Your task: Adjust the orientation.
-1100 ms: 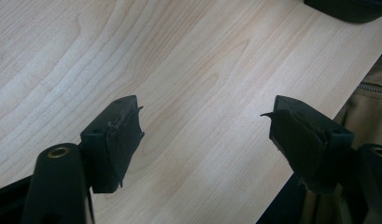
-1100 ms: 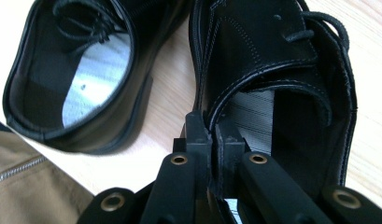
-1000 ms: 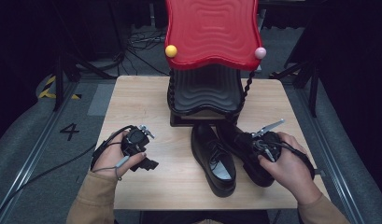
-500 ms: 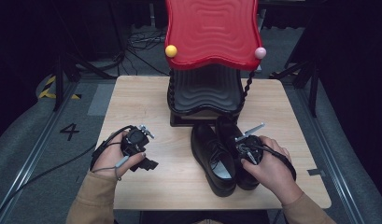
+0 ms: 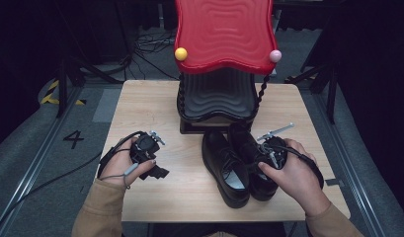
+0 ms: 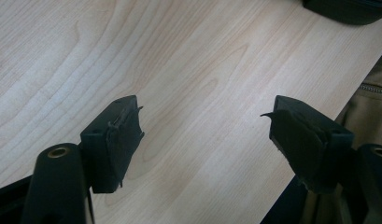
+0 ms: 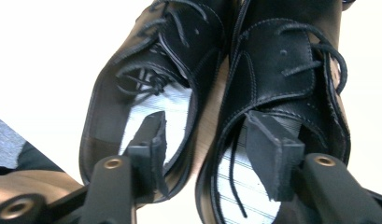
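Note:
Two black lace-up shoes stand side by side on the wooden table (image 5: 155,108), the left shoe (image 5: 224,170) (image 7: 146,84) touching the right shoe (image 5: 246,143) (image 7: 282,79). My right gripper (image 5: 262,159) (image 7: 207,144) hovers over their heels. Its jaws have just been opening and now stand wide, one pad (image 7: 153,140) above the left shoe's opening and the other above the right shoe's, with the shoes' adjoining walls between them and nothing pressed. My left gripper (image 5: 157,173) (image 6: 205,126) rests open over bare wood at the table's front left.
A stand with a red wavy tray (image 5: 224,34) over a black wavy tray (image 5: 217,96) sits at the table's far middle, just behind the shoes' toes. A yellow ball (image 5: 181,54) and a pink ball (image 5: 275,56) mark its front corners. Grey floor surrounds the table.
The right hand carried the right shoe leftward until it stood beside the left shoe, then its jaws spread apart. The left hand stayed put.

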